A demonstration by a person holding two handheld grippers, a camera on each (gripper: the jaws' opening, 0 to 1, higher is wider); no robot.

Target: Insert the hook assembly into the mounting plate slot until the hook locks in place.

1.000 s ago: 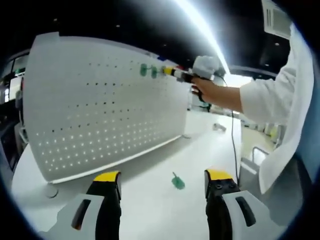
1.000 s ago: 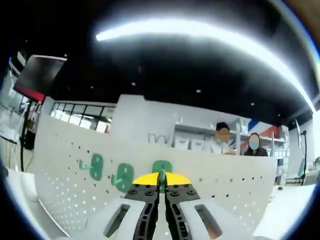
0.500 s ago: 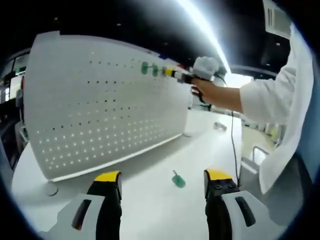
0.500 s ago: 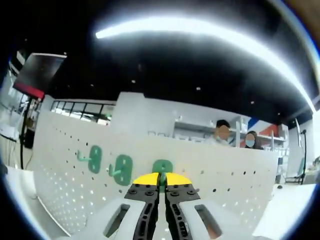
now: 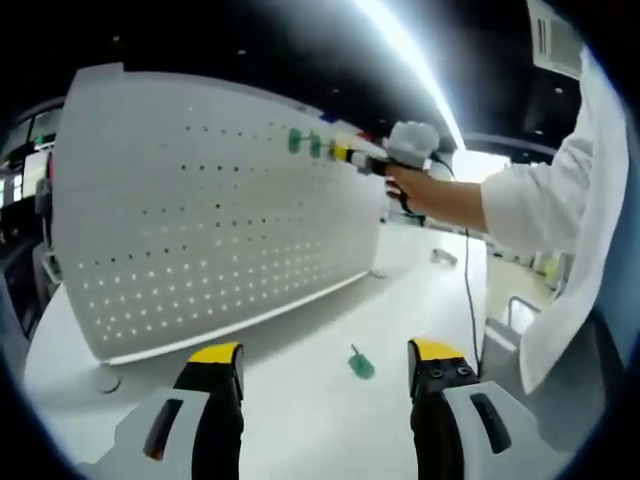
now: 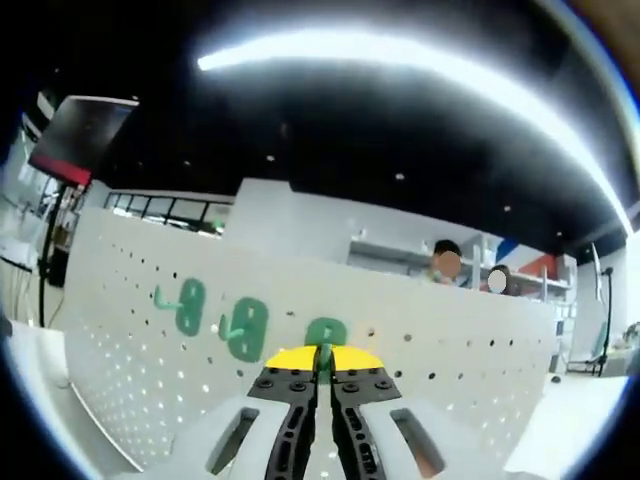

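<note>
A white pegboard mounting plate [image 5: 200, 210] stands upright on the white table [image 5: 300, 420]. Two green hooks [image 5: 295, 140] hang near its top edge. A person's hand holds my right gripper [image 5: 347, 153] against the board just to the right of them. In the right gripper view that gripper [image 6: 322, 352] is shut on a third green hook [image 6: 324, 333], pressed at the plate [image 6: 450, 345] beside the mounted hooks [image 6: 247, 328]. My left gripper [image 5: 325, 355] is low over the table, open and holding nothing. A spare green hook [image 5: 361, 365] lies on the table between its jaws.
The person's white sleeve [image 5: 560, 190] and a black cable [image 5: 467, 290] fill the right side. A small metal part [image 5: 440, 257] lies far back on the table. The board's round foot [image 5: 100, 378] sits at front left. People [image 6: 447, 265] and a monitor [image 6: 85, 135] are behind the board.
The right gripper has pushed the held hook slightly closer to the pegboard. The left gripper view has drifted a little; the spare hook on the table stays put.
</note>
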